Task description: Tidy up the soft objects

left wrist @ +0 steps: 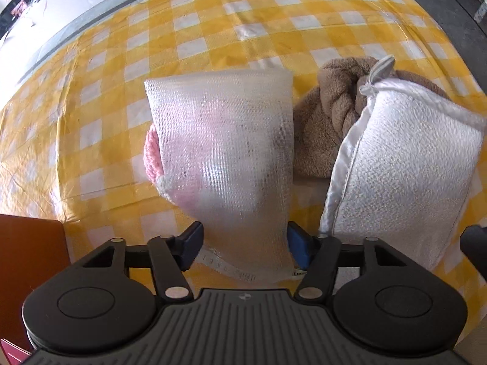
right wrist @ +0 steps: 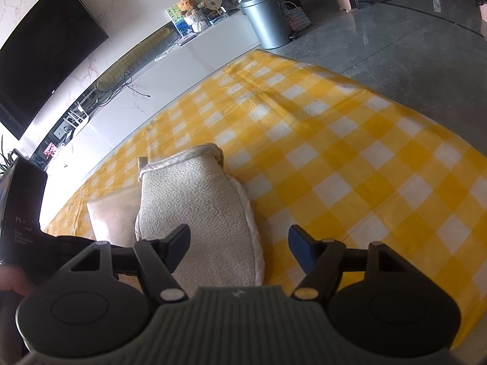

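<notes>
on the checked cloth (left wrist: 91, 97): one mesh pouch (left wrist: 225, 152) pinched by left hand-held gripper (left wrist: 243, 243), right hand-held gripper (right wrist: 239, 248) gaping empty.

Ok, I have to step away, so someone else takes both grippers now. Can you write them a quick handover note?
Left gripper: jaws around the near end of the mesh bag; a firm grip cannot be confirmed.
Right gripper: open, holds nothing, over the white pad.
Things: bag lies over a pink knit; brown towel beside it, partly under the pad; all on the checked cloth.
Done: nothing visibly sorted.
Left: sort all four.
</notes>
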Demonstrator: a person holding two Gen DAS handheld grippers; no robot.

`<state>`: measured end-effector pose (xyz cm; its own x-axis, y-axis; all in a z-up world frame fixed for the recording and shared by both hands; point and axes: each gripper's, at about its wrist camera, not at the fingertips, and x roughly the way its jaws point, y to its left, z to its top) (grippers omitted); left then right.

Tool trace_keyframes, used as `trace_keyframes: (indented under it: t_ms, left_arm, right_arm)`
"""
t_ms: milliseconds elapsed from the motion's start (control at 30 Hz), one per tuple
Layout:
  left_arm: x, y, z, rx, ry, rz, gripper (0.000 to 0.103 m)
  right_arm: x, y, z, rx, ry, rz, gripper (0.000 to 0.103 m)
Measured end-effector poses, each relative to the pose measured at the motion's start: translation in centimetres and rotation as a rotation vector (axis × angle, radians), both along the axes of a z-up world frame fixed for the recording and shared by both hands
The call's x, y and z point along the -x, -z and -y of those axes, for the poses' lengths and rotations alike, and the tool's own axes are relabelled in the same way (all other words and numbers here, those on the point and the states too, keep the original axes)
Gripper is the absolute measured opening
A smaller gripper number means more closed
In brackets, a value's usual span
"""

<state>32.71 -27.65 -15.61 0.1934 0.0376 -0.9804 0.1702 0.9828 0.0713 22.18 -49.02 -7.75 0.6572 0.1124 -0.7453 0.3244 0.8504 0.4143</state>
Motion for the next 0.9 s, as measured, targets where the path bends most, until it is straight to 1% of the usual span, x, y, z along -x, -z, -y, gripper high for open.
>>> trace_keyframes:
  t_ms: [33,67,100,167,200,267,333,367,433,500,533,600,667,733,800,900]
  left_arm:
    - [-0.1,-0.1,-0.3,0.008,-0.033,-0.006,0.027]
    - [-0.1,-0.2,-0.3,-0.015,-0.050,-0.012,0.018]
    - [-0.1,-0.3,-0.2,-0.038,-0.038,-0.014,0.010]
    - [0.5,-0.6,0.1,-0.059,0.016,-0.016,0.004]
    - [0.9,-0.8,0.1,-0.062,0.027,-0.017,0.003]
    - [2.1,-1.8,-0.1,-0.038,0.057,-0.009,0.003]
    - [3.5,-2.9,-0.1,-0.026,0.105,0.022,0.003]
    - [4.4,-3.8,-0.3,-0.011,0.126,0.053,0.003]
    - [6.2,-5.6,-1.1,0.040,0.143,0.110,0.003]
    - [7.8,-7.0,-2.3,0.095,0.153,0.153,0.003]
    - [8.6,-7.5,-2.9,0.120,0.155,0.173,0.003]
    - [10.4,-9.0,-3.7,0.142,0.172,0.237,0.003]
    - [11.9,-10.0,-4.4,0.131,0.189,0.306,0.004]
    - [13.2,-10.7,-5.3,0.140,0.175,0.352,0.004]
    - [13.9,-10.9,-6.1,0.182,0.154,0.361,0.005]
    - [14.6,-10.8,-7.0,0.306,0.132,0.321,0.005]
  right_arm:
    - [0.0,0.0,0.1,-0.001,0.003,-0.002,0.071]
    - [0.0,0.0,0.1,-0.001,0.004,-0.003,0.071]
    - [0.0,0.0,0.1,0.001,0.002,-0.005,0.071]
    - [-0.1,0.2,0.0,0.005,-0.004,-0.012,0.071]
    - [-0.2,0.3,-0.1,0.008,-0.006,-0.017,0.071]
    - [-0.3,0.4,-0.3,0.016,-0.014,-0.026,0.072]
    - [-0.5,0.4,-0.6,0.025,-0.027,-0.036,0.078]
    - [-0.6,0.4,-0.9,0.029,-0.031,-0.041,0.082]
    - [-0.7,0.4,-1.3,0.031,-0.038,-0.047,0.087]
    - [-0.9,0.3,-1.9,0.044,-0.047,-0.048,0.098]
    - [-1.1,0.2,-2.3,0.058,-0.053,-0.048,0.099]
    - [-1.4,0.2,-3.3,0.093,-0.074,-0.043,0.100]
    - [-2.0,0.2,-4.8,0.134,-0.100,-0.039,0.100]
    - [-2.5,0.3,-6.1,0.163,-0.101,-0.033,0.100]
    - [-2.9,0.3,-7.4,0.209,-0.052,-0.026,0.100]
    - [-3.8,0.7,-9.2,0.281,-0.009,-0.054,0.100]
